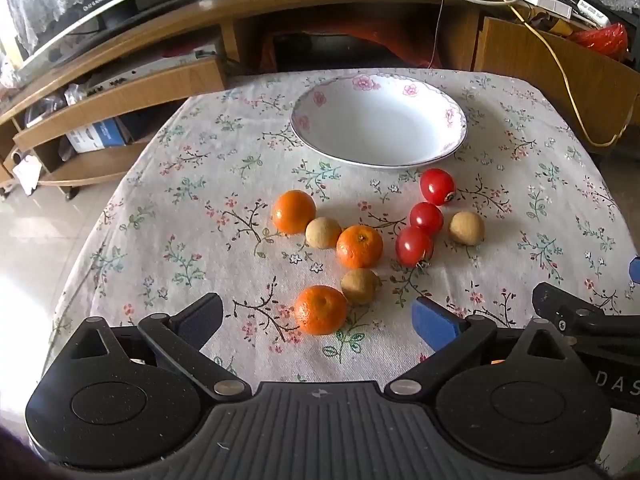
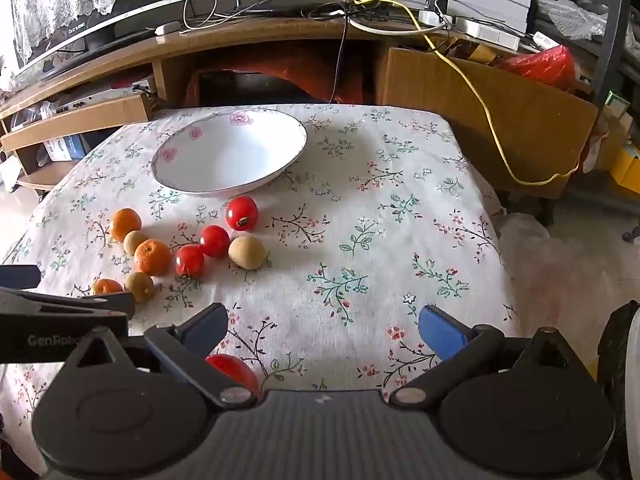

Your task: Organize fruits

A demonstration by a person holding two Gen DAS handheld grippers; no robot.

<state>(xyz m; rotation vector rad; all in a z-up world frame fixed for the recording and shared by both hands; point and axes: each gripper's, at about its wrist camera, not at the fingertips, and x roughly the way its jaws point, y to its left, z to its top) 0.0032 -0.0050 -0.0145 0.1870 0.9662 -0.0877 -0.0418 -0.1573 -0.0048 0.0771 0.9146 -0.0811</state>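
Note:
A white floral plate stands bare at the table's far side. In front of it lie three oranges, three red tomatoes and three brown longans. My left gripper is open, with the nearest orange just ahead between its fingertips, untouched. My right gripper is open over bare cloth to the right of the fruit. A further tomato peeks out beside its left finger. Each gripper shows at the edge of the other's view.
The table wears a floral cloth with rounded edges. Behind it stands a wooden TV cabinet with cables, and a cardboard box with a yellow cable draped over it sits to the right. Tiled floor lies on the left.

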